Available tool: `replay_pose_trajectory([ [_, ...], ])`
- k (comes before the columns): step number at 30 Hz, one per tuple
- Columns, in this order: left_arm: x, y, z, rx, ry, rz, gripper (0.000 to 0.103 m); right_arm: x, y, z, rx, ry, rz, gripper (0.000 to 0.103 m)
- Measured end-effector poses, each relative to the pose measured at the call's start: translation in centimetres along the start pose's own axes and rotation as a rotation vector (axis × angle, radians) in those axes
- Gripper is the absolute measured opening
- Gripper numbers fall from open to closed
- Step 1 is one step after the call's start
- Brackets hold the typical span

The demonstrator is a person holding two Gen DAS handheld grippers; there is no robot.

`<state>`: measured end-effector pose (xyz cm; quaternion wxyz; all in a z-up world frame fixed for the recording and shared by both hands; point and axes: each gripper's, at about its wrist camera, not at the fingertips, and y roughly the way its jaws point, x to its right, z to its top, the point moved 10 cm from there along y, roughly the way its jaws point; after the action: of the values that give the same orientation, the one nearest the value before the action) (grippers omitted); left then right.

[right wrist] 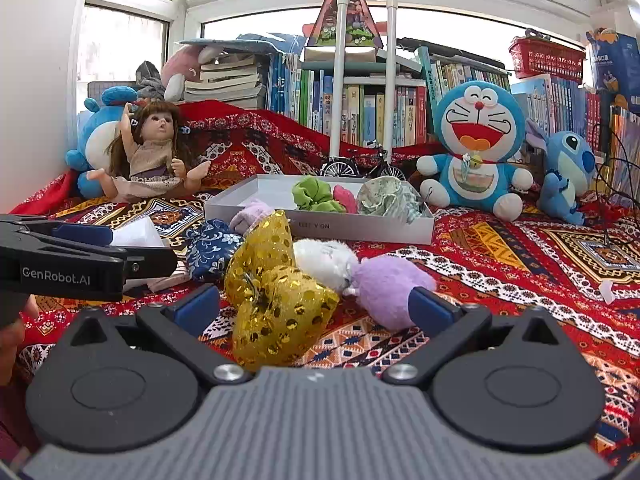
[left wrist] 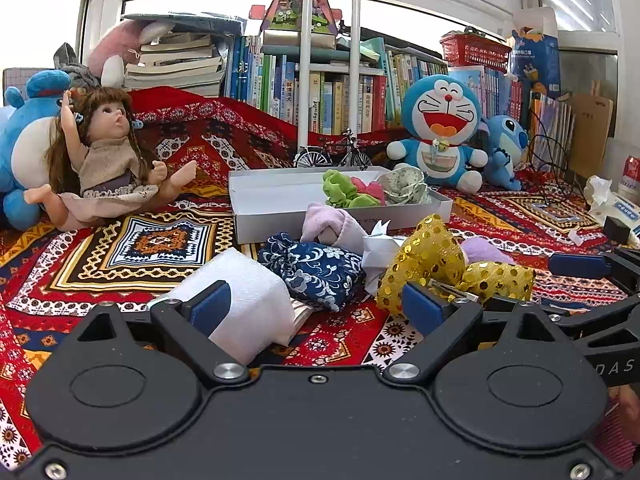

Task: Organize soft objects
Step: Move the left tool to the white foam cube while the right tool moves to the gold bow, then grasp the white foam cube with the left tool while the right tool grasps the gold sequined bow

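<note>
Left wrist view: the left gripper [left wrist: 316,304] stands wide and holds nothing; a white foam-like block [left wrist: 244,300] lies against its left pad, with a blue floral fabric pouch [left wrist: 316,268] just ahead between the fingers. Both look light and compressible, so a pinch across the bulk should hold. Beyond them, the shallow white box [left wrist: 280,216] already contains a green scrunchie [left wrist: 340,188], a pink one and a pale patterned one at its right end; its left half is bare. Right wrist view: the right gripper [right wrist: 316,308] is fully spread and empty over the gold sequinned bow [right wrist: 276,300], which probably slips on its sequins and is best taken at the central knot. A white and lilac plush [right wrist: 360,276] touches the bow.
</note>
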<state>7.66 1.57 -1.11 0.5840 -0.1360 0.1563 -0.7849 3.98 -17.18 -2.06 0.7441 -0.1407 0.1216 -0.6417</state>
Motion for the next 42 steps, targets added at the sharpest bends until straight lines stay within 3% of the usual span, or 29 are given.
replay_pose_trajectory([
  [10, -1.7, -0.3, 0.3, 0.035, -0.006, 0.068, 0.093, -0.5, 0.7, -0.8, -0.025, -0.008, 0.009, 0.103],
  [20, -4.7, 0.8, -0.2, 0.002, -0.061, 0.155, 0.093, -0.8, 1.2, -1.2, -0.044, -0.017, 0.016, 0.103],
  [30, -6.2, 1.9, -1.3, -0.060, -0.163, 0.165, 0.093, -1.4, 1.7, -1.7, -0.061, -0.020, 0.028, 0.103],
  [34, -6.3, 1.6, -1.7, -0.079, -0.178, 0.142, 0.085, -1.5, 1.8, -1.8, -0.067, -0.014, 0.032, 0.103],
  [42, -5.8, 2.1, -1.1, -0.070, -0.197, 0.150, 0.085, -1.9, 2.0, -1.9, -0.071, -0.010, 0.042, 0.103],
])
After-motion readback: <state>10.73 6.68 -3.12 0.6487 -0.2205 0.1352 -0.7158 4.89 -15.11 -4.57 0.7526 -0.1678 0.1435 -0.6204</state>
